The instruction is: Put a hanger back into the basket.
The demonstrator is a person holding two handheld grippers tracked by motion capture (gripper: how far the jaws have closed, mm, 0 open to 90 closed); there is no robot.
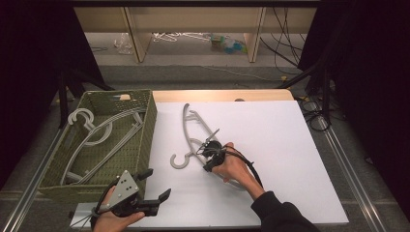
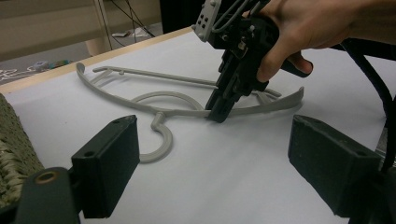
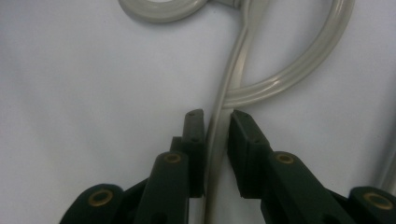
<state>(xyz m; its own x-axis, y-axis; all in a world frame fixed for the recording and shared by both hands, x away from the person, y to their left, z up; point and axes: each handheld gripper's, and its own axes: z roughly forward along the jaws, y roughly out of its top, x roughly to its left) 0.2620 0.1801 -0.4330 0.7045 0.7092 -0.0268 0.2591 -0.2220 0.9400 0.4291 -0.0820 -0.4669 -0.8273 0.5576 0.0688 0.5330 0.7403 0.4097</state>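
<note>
Table (image 1: 290, 145): white, bears the loose hanger.
Basket (image 1: 145, 130): left, already holds hangers.
Hanger (image 1: 186, 126): flat, mid-table.
Right gripper (image 1: 209, 151): jaws straddle the hanger's arm, nearly clamped; squeeze firmly before lifting.
Left gripper (image 1: 155, 184): released, idle near basket.

Woven green basket (image 1: 147, 126) positioned at left edge of white board (image 1: 290, 145). Grey hangers (image 1: 104, 133) stacked inside basket. Wooden shelf legs (image 1: 138, 41) located beyond basket, far side. Black cables (image 1: 285, 46) routed on floor, far right of basket.
</note>
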